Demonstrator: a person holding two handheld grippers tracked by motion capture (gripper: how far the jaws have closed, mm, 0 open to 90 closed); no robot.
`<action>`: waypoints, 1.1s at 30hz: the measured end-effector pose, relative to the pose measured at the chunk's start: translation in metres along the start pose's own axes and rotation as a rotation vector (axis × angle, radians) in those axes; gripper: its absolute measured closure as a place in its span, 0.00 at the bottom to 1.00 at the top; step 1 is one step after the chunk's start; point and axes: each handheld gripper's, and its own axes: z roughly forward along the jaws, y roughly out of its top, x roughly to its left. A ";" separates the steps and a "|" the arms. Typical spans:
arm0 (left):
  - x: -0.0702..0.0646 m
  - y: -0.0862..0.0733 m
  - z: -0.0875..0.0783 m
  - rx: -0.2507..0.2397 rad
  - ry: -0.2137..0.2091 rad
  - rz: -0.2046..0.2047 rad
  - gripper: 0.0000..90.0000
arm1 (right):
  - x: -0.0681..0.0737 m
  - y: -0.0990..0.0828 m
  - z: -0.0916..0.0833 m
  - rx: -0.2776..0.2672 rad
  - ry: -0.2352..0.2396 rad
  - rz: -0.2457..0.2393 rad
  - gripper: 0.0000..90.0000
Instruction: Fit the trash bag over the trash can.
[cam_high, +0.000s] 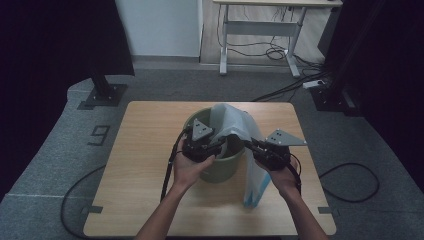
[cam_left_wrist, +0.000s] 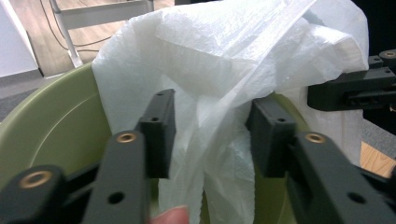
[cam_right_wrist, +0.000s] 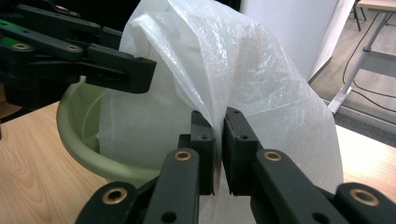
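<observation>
Thin crinkled translucent white plastic bag (cam_high: 235, 125) draping over smooth round green bucket (cam_high: 220, 167) on wooden bench (cam_high: 145, 150). Right gripper (cam_right_wrist: 218, 154) pinching bag film between pressed jaws. Left gripper (cam_left_wrist: 212, 135) spreading wide, bag folds hanging between jaws, bucket rim just behind.

A lab: black curtains (cam_high: 60, 35), floor cables (cam_high: 350, 182), marked grey carpet (cam_high: 45, 150)

We see the white plastic bag (cam_left_wrist: 233, 84) hiding the green bin (cam_left_wrist: 51, 135) interior, bag top cut off, our forearms leaving the bottom edge, bin's far rim covered.
</observation>
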 end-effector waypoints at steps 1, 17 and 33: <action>-0.001 0.001 0.001 -0.008 0.001 0.000 0.70 | 0.000 0.000 0.000 -0.003 0.004 0.001 0.90; 0.014 -0.004 -0.003 -0.008 -0.065 -0.029 0.98 | 0.028 -0.048 -0.030 -0.097 -0.028 0.018 0.44; 0.019 -0.004 -0.008 -0.013 -0.076 -0.045 0.97 | 0.035 -0.110 0.004 0.031 -0.107 0.125 0.41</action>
